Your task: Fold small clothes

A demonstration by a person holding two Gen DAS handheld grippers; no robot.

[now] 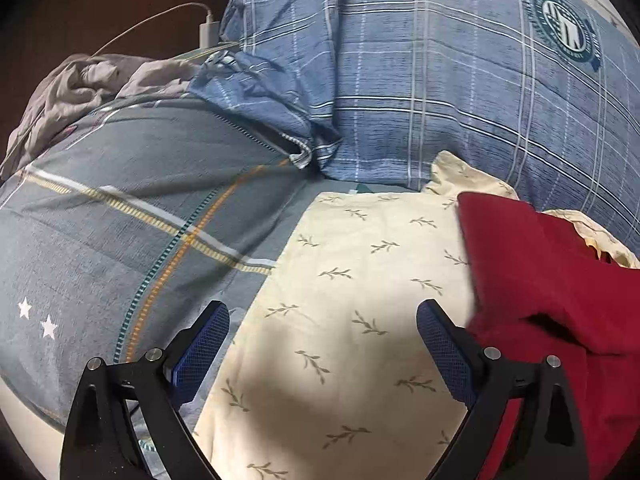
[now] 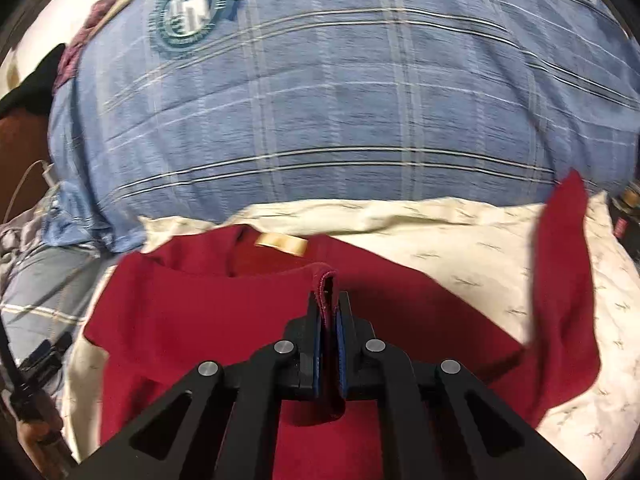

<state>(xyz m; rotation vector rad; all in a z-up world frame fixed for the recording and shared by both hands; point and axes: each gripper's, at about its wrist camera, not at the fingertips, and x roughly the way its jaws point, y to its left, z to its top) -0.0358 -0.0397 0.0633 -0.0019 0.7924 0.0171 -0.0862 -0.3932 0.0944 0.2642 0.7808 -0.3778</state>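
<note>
While the right gripper [image 2: 329, 320] is clamped on a hemmed edge of the red shirt [image 2: 208, 312], its fingers [image 2: 316, 336] closed with a fold of cloth between the pads, the left gripper [image 1: 323, 344] hangs with fingers wide apart and nothing in them, over the cream sheet [image 1: 352, 280]. Shirt lies on that leaf-print sheet on the bed, collar and label [image 2: 282, 244] at the far side, one sleeve [image 2: 568, 280] trailing off to the right. In the left wrist view the shirt's bulk sits just right of the open fingers, partly lifted. Judgement: thin knit, light, fully limp, so it will drape and drag, not hold shape; a one-point grip will bunch it. Best holds are the hem, the shoulder seam or the cuff, where the doubled cloth gives the pads bite. Left should take a second edge near its right finger to keep the fold line straight. Room: the blue plaid duvet [image 2: 340, 100] bulges close behind the collar, so little space far; the grey plaid cover [image 1: 120, 200] rises on the left. Open flat area is the cream sheet, near and right. Right view is blurred; fine wrinkles unclear.
</note>
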